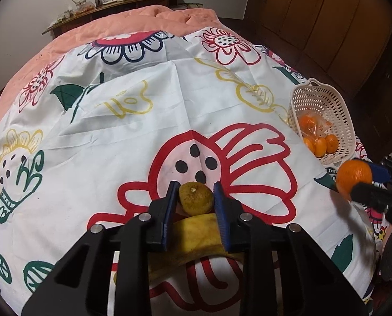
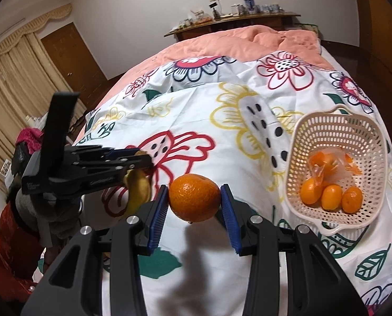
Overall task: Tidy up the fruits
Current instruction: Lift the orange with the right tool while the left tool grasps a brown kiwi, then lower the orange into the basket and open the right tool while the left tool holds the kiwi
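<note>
Orange round mandarin (image 2: 194,197) clamped in right gripper (image 2: 194,200), could drop short of white plastic basket (image 2: 375,137). Left gripper (image 1: 196,197) pinches brownish-yellow small fruit (image 1: 196,198) at the fingertips; may slip.

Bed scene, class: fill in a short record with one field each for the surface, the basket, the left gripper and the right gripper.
surface: floral sheet over a pink quilt
basket: white basket on the sheet, holding small oranges and a clear bag
left gripper: left gripper shut on a brownish-yellow fruit, banana beneath
right gripper: right gripper shut on a large orange, above the sheet
</note>
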Demonstrator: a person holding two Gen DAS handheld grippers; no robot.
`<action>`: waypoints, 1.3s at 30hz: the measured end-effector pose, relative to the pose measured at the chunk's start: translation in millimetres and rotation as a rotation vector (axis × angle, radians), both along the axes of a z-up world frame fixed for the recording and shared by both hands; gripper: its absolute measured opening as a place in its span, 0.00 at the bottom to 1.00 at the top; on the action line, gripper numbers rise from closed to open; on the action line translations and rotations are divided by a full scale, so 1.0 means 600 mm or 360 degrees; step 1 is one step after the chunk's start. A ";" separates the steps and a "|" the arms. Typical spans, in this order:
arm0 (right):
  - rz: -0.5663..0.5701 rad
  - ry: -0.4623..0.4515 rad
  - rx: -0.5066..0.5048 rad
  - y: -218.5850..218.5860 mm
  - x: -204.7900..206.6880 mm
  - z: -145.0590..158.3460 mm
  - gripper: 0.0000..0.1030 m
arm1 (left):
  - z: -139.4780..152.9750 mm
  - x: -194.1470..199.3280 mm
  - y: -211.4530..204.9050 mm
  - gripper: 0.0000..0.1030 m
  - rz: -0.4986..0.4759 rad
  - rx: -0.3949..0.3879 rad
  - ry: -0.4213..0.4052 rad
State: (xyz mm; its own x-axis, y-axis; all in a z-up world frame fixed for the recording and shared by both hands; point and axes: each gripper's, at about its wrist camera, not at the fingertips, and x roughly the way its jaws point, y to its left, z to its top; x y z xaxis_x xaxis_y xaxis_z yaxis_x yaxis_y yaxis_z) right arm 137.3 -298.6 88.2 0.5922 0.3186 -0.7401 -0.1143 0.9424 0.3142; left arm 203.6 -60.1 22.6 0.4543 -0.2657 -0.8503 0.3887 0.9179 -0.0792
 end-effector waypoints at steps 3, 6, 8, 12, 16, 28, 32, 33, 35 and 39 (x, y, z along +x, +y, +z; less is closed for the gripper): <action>-0.0062 -0.0012 0.0004 -0.021 0.001 0.002 0.40 | 0.010 -0.002 -0.001 0.28 0.0008 -0.0001 -0.0028; -0.0133 -0.0026 0.0006 -0.047 0.001 0.007 0.40 | 0.022 -0.007 -0.004 0.28 0.0006 -0.0006 -0.0061; -0.0183 -0.0036 0.0003 -0.064 0.000 0.009 0.40 | 0.029 -0.009 -0.008 0.28 0.0000 -0.0010 -0.0077; -0.0298 -0.0052 -0.0001 -0.105 -0.005 0.011 0.40 | 0.039 -0.013 -0.020 0.28 -0.0025 -0.0020 -0.0100; -0.0413 -0.0061 -0.0010 -0.147 -0.011 0.010 0.40 | 0.046 -0.018 -0.032 0.28 -0.0043 -0.0024 -0.0111; -0.0699 -0.0019 -0.0061 -0.250 -0.021 -0.026 0.40 | 0.057 -0.025 -0.067 0.28 -0.0107 -0.0028 -0.0126; -0.0755 -0.0016 -0.0129 -0.262 -0.019 -0.036 0.40 | 0.059 -0.027 -0.082 0.28 -0.0129 -0.0026 -0.0128; -0.0769 -0.0014 -0.0137 -0.268 -0.018 -0.039 0.40 | 0.059 -0.027 -0.086 0.28 -0.0135 -0.0025 -0.0129; -0.0785 -0.0009 -0.0137 -0.274 -0.017 -0.043 0.40 | 0.061 -0.028 -0.094 0.28 -0.0146 -0.0022 -0.0132; -0.0826 -0.0016 -0.0122 -0.290 -0.020 -0.051 0.41 | 0.064 -0.027 -0.109 0.28 -0.0170 -0.0015 -0.0135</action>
